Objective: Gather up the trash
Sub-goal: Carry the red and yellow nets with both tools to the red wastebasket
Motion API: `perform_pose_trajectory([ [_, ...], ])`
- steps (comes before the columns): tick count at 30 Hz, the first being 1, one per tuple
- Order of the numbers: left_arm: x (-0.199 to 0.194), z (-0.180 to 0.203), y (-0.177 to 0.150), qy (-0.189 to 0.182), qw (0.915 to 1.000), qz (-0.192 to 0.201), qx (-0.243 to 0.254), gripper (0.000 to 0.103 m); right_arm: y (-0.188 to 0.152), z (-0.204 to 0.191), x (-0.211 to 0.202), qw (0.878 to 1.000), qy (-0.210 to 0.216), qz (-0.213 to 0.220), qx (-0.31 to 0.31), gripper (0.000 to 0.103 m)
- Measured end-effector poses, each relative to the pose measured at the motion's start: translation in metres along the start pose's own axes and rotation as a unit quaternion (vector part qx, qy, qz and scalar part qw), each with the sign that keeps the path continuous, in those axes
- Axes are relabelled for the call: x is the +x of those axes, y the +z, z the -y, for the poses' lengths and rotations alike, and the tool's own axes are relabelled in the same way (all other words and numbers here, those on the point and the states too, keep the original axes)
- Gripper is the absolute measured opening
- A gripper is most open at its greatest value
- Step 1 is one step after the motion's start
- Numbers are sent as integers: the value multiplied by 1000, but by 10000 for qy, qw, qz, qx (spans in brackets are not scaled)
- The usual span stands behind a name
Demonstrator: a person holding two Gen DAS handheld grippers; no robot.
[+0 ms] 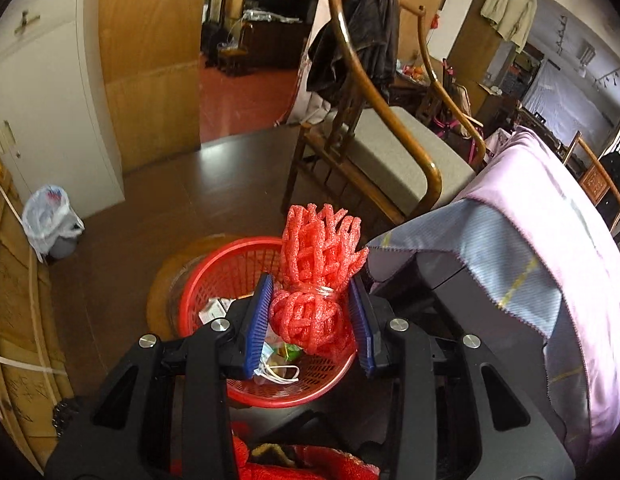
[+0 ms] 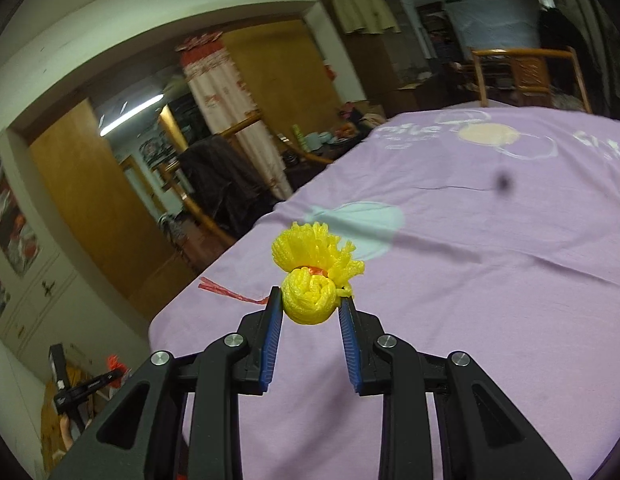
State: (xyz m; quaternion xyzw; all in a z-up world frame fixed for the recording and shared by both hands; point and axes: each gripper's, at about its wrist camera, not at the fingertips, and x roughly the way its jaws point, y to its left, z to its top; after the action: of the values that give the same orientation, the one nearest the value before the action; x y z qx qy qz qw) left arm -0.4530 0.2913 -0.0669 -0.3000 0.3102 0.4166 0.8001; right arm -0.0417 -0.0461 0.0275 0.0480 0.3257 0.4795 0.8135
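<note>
My left gripper (image 1: 313,312) is over the red plastic basket (image 1: 245,264), and between its blue pads (image 1: 258,320) sits a red foam fruit net (image 1: 316,276), knotted at the middle; the left pad presses the bundle, the right pad stands just beside it, so I cannot tell whether I am gripping it. The basket sits on the dark floor with scraps and a face mask (image 1: 277,372) inside. To the right, a wooden chair (image 1: 390,152). My right gripper (image 2: 310,312) pinches a yellow foam fruit net (image 2: 310,276) just above the lilac tablecloth (image 2: 490,260), near its left edge, a red strip (image 2: 229,293) trailing left.
</note>
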Motion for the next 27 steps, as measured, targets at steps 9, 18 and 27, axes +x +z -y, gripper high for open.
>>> perform_pose_trajectory([
  [9,22,-11,-8,111,9998,-153,40,38,-10,-89,16,9954,565,-311,-702,28],
  [18,27,-17,-24,509,9972,-158,531,38,-28,-158,32,9852,1041,-666,-1188,28],
  [27,41,-18,-39,643,9948,-182,773,38,-49,-203,48,9774,1232,-946,-1433,28],
])
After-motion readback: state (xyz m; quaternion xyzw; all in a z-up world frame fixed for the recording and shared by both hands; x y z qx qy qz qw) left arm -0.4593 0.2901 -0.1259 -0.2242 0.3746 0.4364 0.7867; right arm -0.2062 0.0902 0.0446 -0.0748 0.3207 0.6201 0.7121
